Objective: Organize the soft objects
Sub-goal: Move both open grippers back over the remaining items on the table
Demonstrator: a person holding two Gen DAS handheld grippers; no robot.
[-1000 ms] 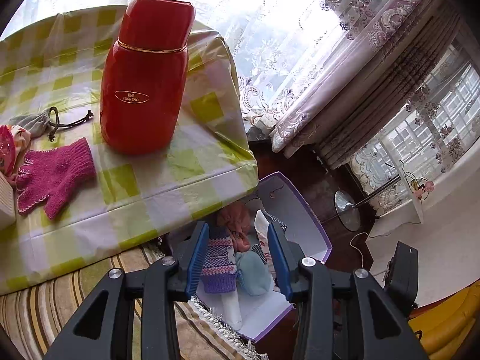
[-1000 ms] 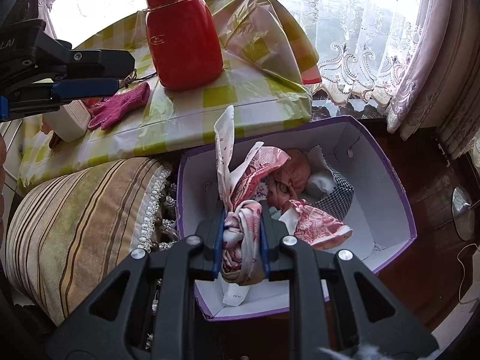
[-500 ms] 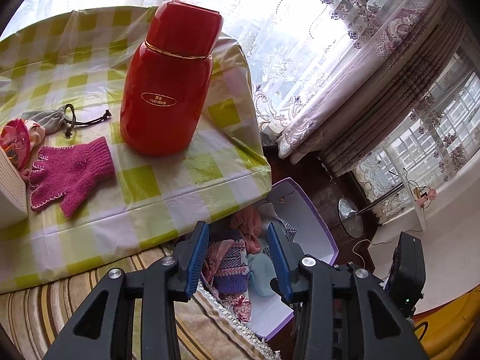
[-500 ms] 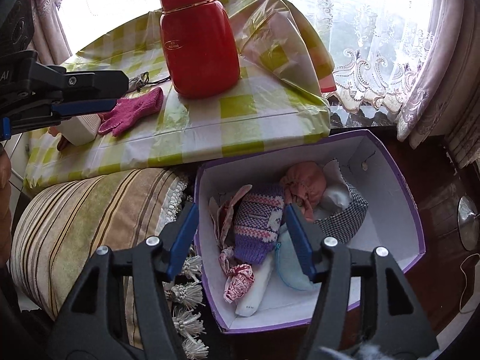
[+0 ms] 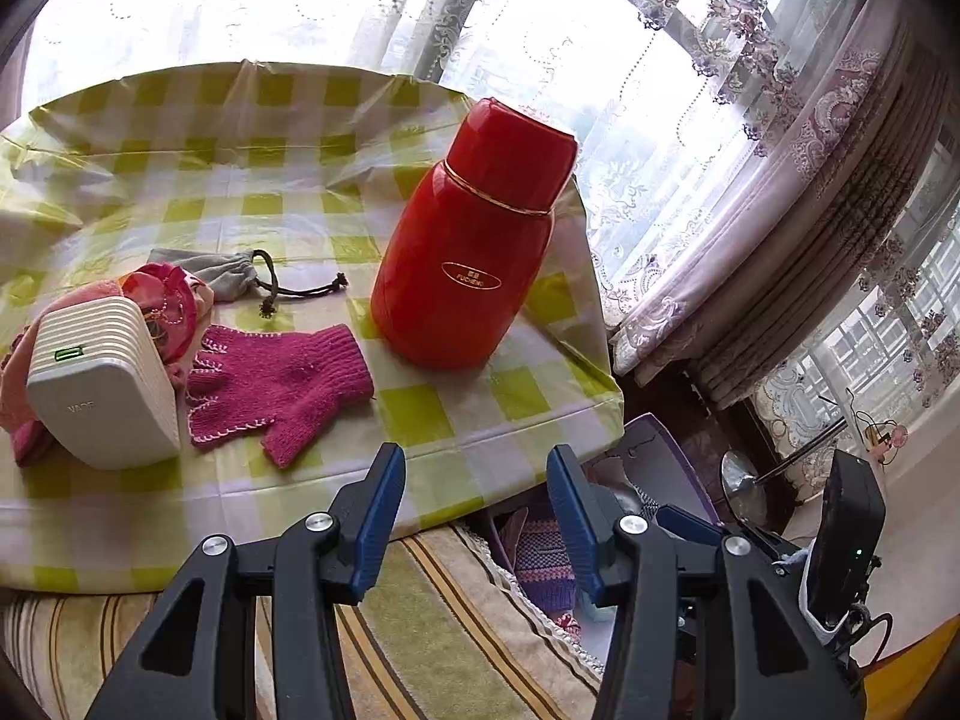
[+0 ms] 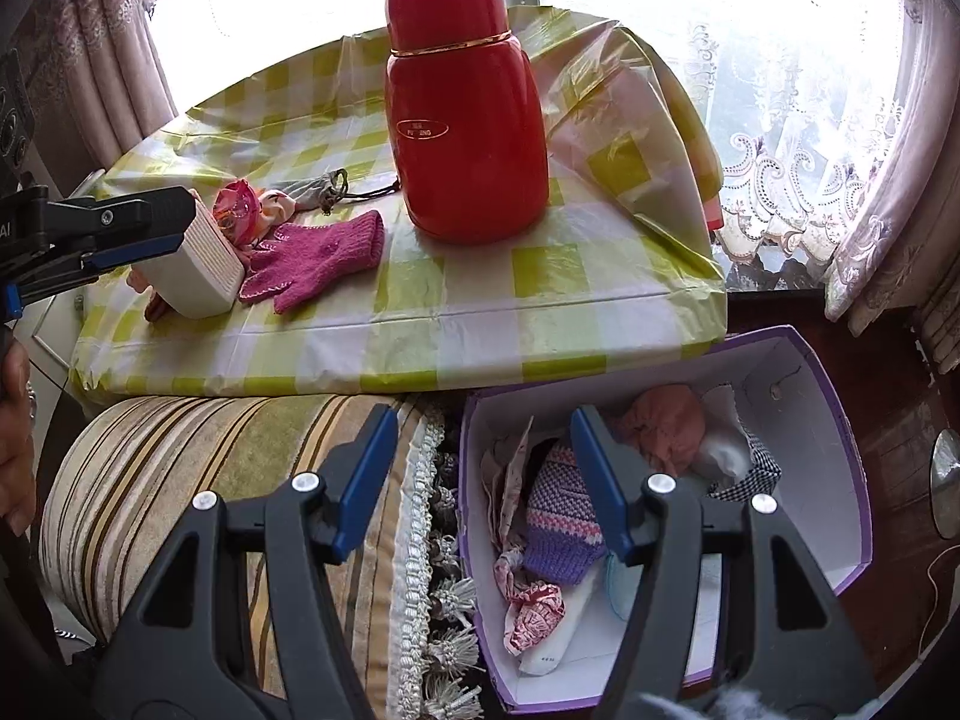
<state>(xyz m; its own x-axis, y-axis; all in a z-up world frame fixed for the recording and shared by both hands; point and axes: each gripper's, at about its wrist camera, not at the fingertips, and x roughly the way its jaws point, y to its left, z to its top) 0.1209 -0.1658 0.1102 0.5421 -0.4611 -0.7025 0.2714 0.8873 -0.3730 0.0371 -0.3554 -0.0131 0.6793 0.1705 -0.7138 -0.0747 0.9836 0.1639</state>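
Left gripper (image 5: 474, 504) was held with jaws spread wide, nothing between the blue pads (image 5: 378, 519), black fingers reaching forward from the bottom of its own view. Was seen again from the right wrist camera at the far left edge (image 6: 135, 234), side-on, the gap between its fingers too narrow in profile to judge there. Right gripper (image 6: 483, 471) likewise gaped, empty, blue pads (image 6: 594, 480) well apart. Part of a bare hand (image 6: 15, 438) showed at the left edge, below the left gripper.
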